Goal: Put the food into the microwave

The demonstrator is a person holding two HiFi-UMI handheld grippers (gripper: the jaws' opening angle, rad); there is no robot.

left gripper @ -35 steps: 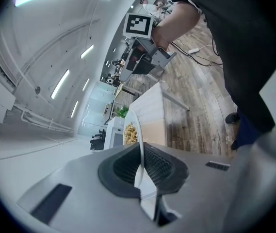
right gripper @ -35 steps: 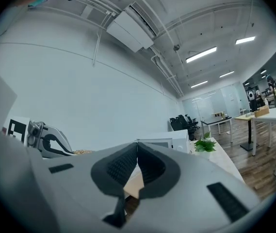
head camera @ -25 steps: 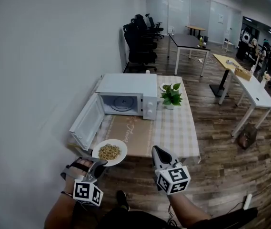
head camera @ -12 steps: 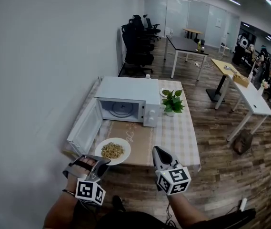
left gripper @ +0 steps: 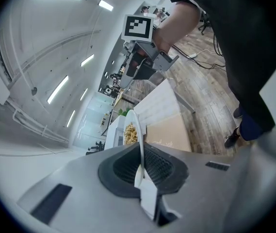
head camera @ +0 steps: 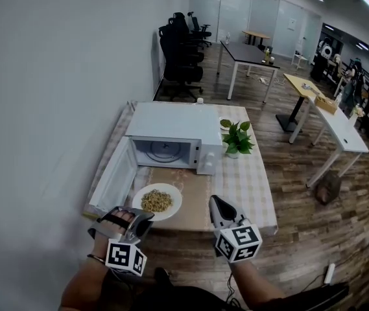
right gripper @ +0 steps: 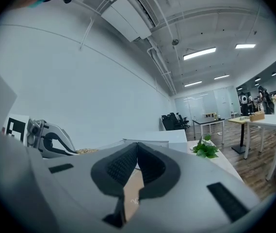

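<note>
Before the white box microwave [head camera: 174, 138], its door [head camera: 111, 185] open, the round white plate of yellowish food [head camera: 157, 201] has come nearer, its rim pinched by the left gripper [head camera: 142, 218]. The right gripper [head camera: 214, 201] has advanced alongside, jaws closed on nothing. Loading looks close.

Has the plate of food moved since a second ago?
Yes: the plate, in the left gripper, has come nearer the open microwave, farther over the table.

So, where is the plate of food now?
The plate is lower left in the head view, rim clamped in the left gripper, over the near edge of the table before the open microwave.
</note>
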